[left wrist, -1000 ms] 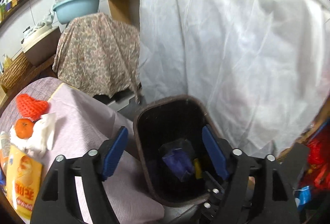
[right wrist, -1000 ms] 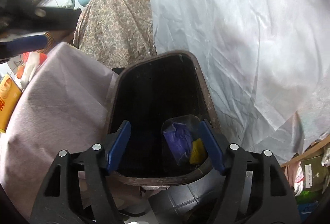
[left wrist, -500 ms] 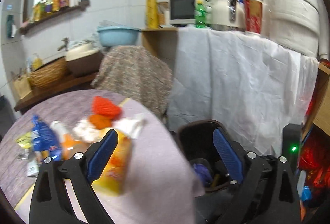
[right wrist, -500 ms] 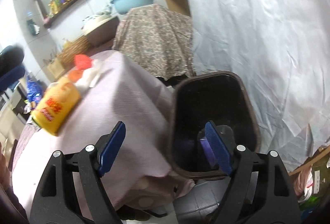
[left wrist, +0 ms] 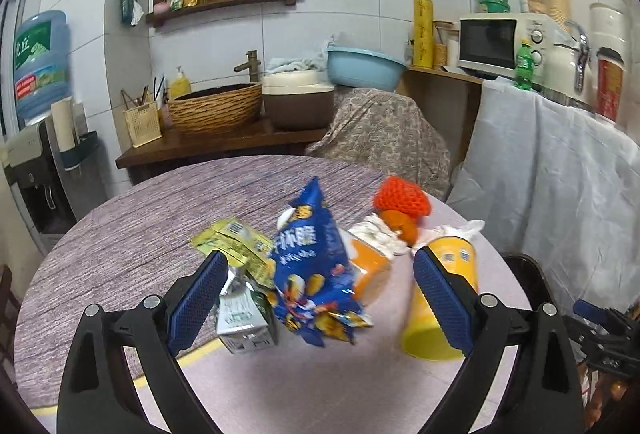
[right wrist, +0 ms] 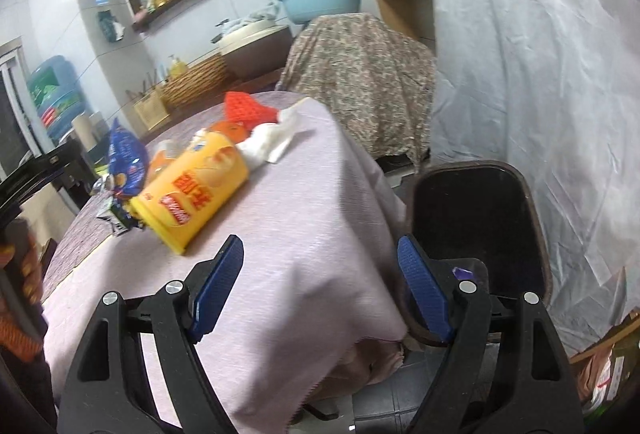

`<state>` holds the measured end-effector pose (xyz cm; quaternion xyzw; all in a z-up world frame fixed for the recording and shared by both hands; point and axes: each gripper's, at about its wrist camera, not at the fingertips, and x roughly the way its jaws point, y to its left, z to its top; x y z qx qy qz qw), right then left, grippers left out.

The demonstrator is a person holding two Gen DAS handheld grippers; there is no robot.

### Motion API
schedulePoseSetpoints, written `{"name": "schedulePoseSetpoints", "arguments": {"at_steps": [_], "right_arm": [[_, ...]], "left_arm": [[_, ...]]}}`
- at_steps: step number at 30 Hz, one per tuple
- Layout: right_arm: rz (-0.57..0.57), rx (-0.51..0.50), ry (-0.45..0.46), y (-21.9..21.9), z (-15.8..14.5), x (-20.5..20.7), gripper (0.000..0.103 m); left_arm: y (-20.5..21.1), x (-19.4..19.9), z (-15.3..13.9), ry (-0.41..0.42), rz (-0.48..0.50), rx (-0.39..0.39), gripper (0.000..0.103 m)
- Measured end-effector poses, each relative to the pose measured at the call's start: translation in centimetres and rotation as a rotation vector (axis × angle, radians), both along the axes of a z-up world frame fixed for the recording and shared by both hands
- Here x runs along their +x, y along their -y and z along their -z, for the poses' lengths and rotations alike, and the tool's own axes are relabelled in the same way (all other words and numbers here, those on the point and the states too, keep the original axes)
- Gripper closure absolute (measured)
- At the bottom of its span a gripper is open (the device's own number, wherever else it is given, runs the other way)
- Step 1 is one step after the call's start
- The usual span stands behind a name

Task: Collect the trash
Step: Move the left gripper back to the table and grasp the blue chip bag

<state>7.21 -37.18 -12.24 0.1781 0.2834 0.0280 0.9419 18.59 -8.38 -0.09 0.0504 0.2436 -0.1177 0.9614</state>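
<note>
Your left tongs gape wide and hold nothing, hanging over the round desk with its pale woven cloth. Between them stands a crinkly blue snack bag, with a small boxy carton and a yellow-green wrapper to its left. A smooth yellow tube can lies on its side to the right, crowding the bag. Your right tongs are wide open and empty too, above the desk's edge, beside the dark bin.
</note>
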Motion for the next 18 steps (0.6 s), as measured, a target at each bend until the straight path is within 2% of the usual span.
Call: {"name": "schedulePoseSetpoints", "arguments": {"at_steps": [7,10,14,15,18], "right_arm": [[-0.071,-0.017,0.040,-1.8,-2.1,1.5,0.024],[-0.097,-0.038,0.067,-2.3,-3.2,2.6,0.024],[-0.125,-0.060,0.085,-2.9,-4.6,4.6,0.024],[-0.130,-0.070,0.085,-3.0,-4.8,5.0,0.024],[-0.136,-0.082,0.091,-3.5,-5.2,5.9,0.024]], "left_arm": [[0.6,3.7,0.5,-0.047,0.026,0.016,0.010],[0.9,5.3,1.2,-0.080,0.019,0.017,0.017],[0.6,6.4,2.0,-0.110,-0.007,0.008,0.045],[0.3,6.7,2.2,-0.123,-0.010,-0.007,0.054],[-0.5,7.1,2.3,-0.141,-0.011,-0.046,0.072]]}}
